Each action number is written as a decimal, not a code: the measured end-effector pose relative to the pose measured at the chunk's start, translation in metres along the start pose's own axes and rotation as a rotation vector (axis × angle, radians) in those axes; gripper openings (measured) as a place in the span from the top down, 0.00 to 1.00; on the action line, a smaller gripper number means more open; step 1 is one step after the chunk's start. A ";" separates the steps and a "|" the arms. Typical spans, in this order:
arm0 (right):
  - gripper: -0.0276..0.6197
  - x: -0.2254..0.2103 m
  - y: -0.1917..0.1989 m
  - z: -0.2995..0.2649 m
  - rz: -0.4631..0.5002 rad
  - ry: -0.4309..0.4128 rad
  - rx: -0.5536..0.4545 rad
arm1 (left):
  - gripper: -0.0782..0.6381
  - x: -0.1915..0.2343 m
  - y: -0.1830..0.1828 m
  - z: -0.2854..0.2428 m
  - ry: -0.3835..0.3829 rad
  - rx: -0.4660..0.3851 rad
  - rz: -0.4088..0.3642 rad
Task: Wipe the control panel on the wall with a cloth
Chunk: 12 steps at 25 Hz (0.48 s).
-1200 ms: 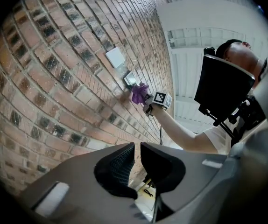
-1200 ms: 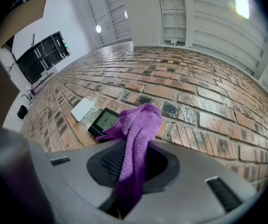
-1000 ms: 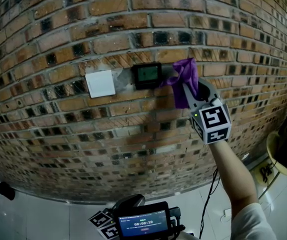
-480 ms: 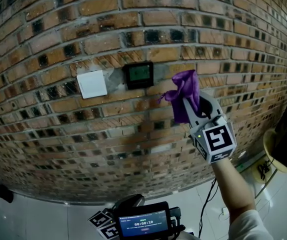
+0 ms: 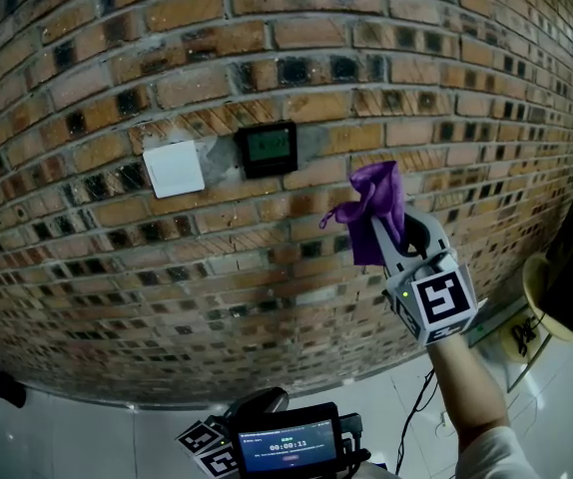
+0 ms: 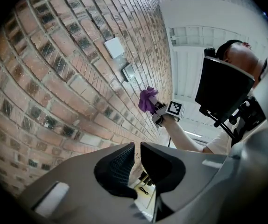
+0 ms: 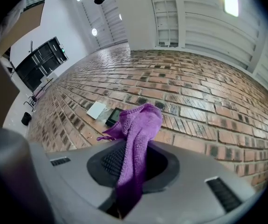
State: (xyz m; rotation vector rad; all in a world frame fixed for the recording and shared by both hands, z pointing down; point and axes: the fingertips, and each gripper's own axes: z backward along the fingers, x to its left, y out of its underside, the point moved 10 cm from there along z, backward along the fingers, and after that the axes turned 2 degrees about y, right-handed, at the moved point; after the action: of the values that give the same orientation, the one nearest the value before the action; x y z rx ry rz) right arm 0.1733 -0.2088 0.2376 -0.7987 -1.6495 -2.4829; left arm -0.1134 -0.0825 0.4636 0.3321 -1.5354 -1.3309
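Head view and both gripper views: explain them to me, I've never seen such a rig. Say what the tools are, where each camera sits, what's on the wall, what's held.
There is no robot: a person holds a two-jaw claw tool in each hand. The head view comes from a camera on the person's head, facing a brick wall. On it sit a dark control panel and, to its left, a white plate. The right claw is shut on a purple cloth, raised below and right of the panel, not touching it. The right gripper view looks along that claw's jaws, so the cloth fills its middle. The left gripper view rides the left claw; its jaws are almost together with nothing between them.
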 end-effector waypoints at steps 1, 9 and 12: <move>0.83 0.001 0.002 0.003 -0.005 -0.001 0.005 | 0.84 0.000 0.000 0.000 0.000 0.000 0.001; 0.83 0.020 0.008 0.027 -0.036 -0.023 0.073 | 0.84 -0.001 0.003 0.000 -0.002 0.003 0.009; 0.83 0.025 0.008 0.031 -0.024 -0.035 0.071 | 0.84 -0.001 0.004 0.001 -0.004 0.002 0.014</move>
State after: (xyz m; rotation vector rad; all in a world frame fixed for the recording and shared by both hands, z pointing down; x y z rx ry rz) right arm 0.1660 -0.1795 0.2651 -0.8234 -1.7575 -2.4242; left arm -0.1120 -0.0804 0.4665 0.3195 -1.5402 -1.3203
